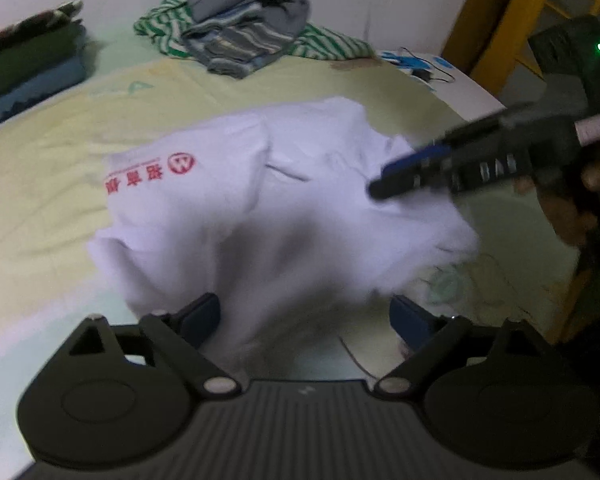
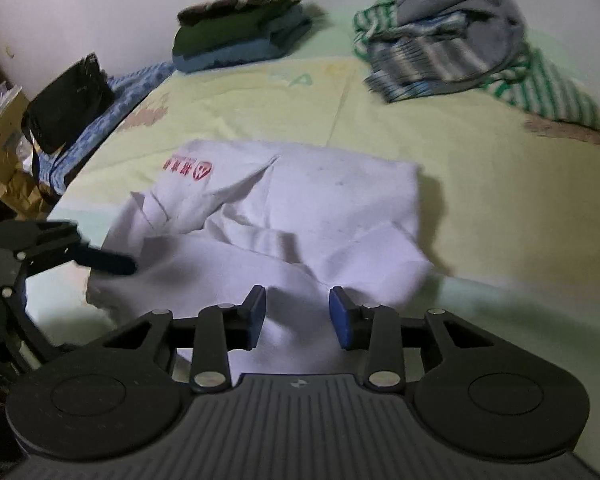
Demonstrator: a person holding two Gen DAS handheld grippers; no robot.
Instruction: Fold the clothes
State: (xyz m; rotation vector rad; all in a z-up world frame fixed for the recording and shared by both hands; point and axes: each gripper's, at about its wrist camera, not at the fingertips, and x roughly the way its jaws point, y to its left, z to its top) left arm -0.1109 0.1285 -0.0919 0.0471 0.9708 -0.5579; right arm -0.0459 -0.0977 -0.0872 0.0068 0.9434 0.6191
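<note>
The white shirt [image 2: 284, 220] is lying partly gathered on the bed [image 2: 480, 168], its near edge rumpled. A risk is being noted: the doubled layers may be dragged apart if only the top layer is being caught. The left hand-held gripper [image 1: 304, 316] is being held wide open over the near hem, gripping nothing. The right hand-held gripper [image 2: 298, 312] is also being held open (cloth between the pads, unpinched).
</note>
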